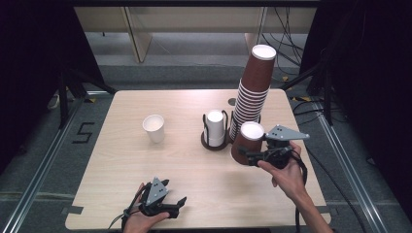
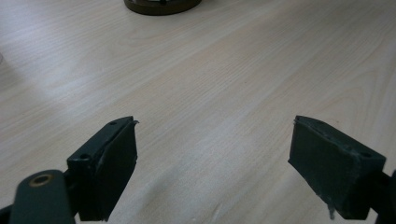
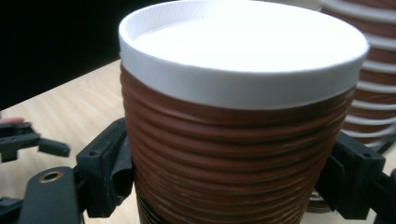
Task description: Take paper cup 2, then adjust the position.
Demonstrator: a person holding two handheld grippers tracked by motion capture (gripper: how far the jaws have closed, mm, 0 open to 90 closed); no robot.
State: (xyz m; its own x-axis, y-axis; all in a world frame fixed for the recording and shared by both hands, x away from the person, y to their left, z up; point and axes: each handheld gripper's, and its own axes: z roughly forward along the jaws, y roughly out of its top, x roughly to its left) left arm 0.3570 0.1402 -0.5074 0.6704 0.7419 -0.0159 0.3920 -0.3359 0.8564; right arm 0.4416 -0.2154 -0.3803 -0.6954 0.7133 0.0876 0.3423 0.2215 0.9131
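Overhead, a pale wooden table [image 1: 194,170] carries several cups. A white paper cup [image 1: 154,128] stands alone at centre-left, open end up; whether anything is in it cannot be told. Near the middle, a dark round holder [image 1: 214,141] with upright prongs has white cups [image 1: 215,127] in it. To its right a tall stack of brown ribbed cups [image 1: 253,92] leans slightly, white bottoms up. Just in front of the stack, the right gripper [image 1: 250,156] clamps a single brown ribbed cup [image 1: 247,141], upside down and tilted.

The right gripper view looks closer: both black jaws press the brown cup's [image 3: 233,154] ridged wall, with the stack [image 3: 369,98] behind.

The left gripper [image 1: 172,206] rests near the table's front edge. The left gripper view shows its jaws parted with nothing between, above bare wood [image 2: 210,79], with the holder's base [image 2: 161,5] at the top.
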